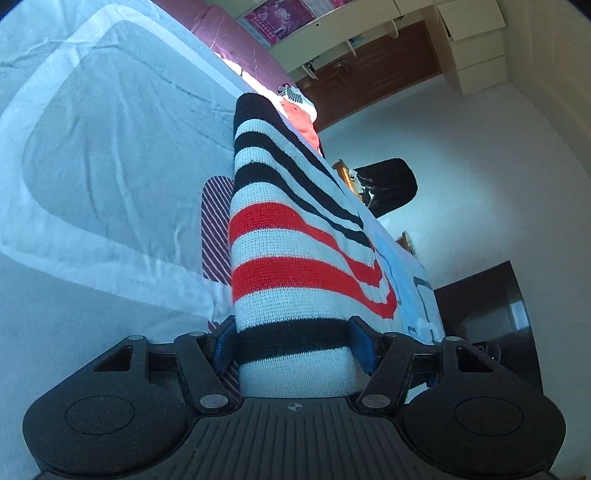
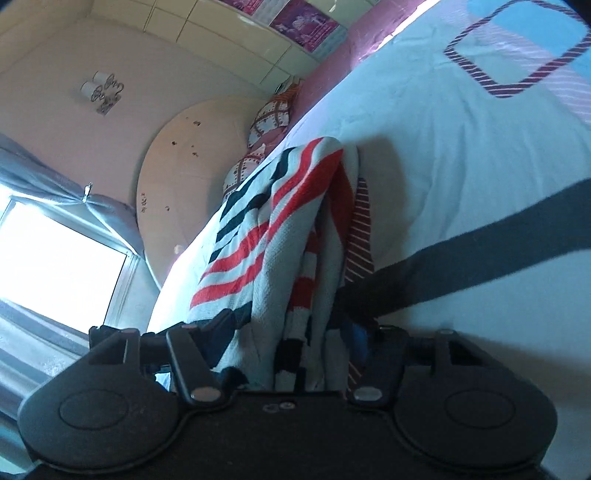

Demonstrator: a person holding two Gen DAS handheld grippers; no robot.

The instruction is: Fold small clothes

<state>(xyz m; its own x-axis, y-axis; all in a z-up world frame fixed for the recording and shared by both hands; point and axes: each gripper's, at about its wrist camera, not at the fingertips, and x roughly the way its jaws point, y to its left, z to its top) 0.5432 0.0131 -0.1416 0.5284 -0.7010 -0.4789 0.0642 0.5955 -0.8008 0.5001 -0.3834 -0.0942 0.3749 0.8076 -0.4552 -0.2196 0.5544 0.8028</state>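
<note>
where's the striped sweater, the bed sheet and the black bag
striped sweater (image 1: 291, 236): left wrist view, red stripe at its middle
bed sheet (image 1: 110, 155): left wrist view, bare wrinkled part
black bag (image 1: 388, 184): left wrist view, its middle

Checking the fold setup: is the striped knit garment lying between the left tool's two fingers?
Yes, in the left wrist view the striped knit garment runs between the blue-padded fingers of the left tool.

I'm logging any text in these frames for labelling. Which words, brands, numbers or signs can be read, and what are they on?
None can be read.
Pink posters on the far wall: they may carry lettering, too blurred to read.
Striped knit garment: stripes only, no label showing.
Bed sheet: printed shapes, no words.
</note>
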